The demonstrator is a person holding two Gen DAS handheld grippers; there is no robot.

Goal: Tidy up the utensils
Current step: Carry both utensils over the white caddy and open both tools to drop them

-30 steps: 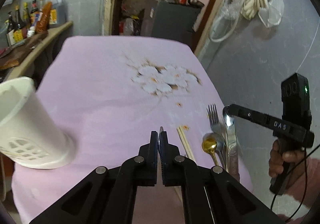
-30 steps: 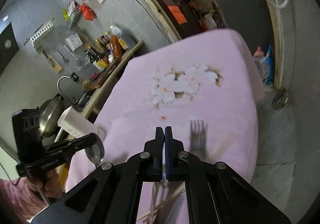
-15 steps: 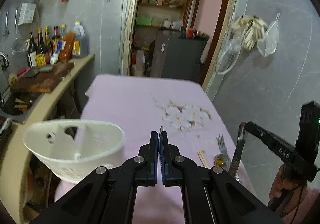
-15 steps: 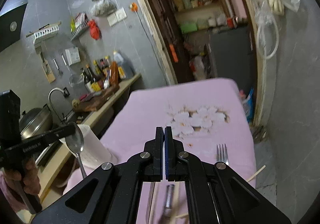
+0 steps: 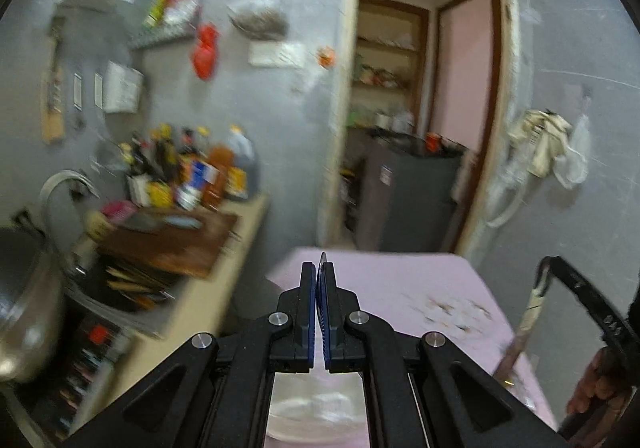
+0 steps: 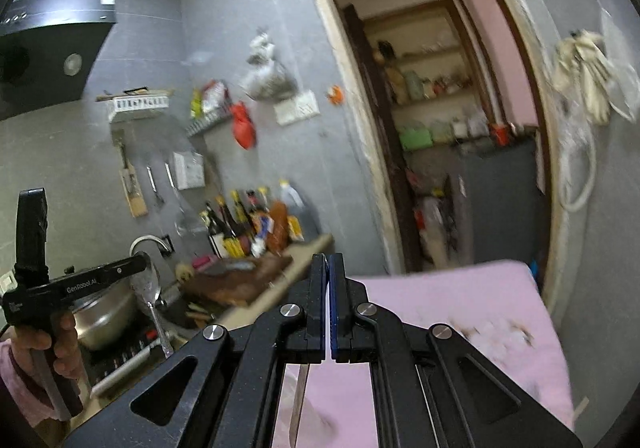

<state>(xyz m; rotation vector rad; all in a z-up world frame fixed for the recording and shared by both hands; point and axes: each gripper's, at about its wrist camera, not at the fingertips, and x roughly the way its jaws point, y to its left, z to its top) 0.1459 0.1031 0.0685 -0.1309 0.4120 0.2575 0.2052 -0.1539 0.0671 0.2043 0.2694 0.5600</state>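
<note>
My left gripper (image 5: 319, 272) is shut on a silver spoon; its edge shows between the pads, and in the right wrist view the spoon (image 6: 149, 298) hangs bowl up, handle down, from that gripper (image 6: 140, 266). My right gripper (image 6: 329, 262) is shut on a table knife whose blade (image 6: 298, 404) hangs below the jaws; in the left wrist view the knife (image 5: 522, 324) hangs from it (image 5: 545, 262). The white utensil holder (image 5: 316, 412) shows blurred below my left jaws. Both grippers are raised above the pink tablecloth (image 6: 460, 312).
A counter (image 5: 208, 288) with a wooden board, bottles (image 6: 256, 224) and a sink with a metal pot (image 6: 104, 316) runs along the left. A doorway with a dark cabinet (image 5: 412, 195) is behind the table. The image is motion-blurred.
Both grippers have lifted and tilted upward, so the views show the wall and doorway rather than the table. The holder slid from left of my left gripper to under its jaws.
</note>
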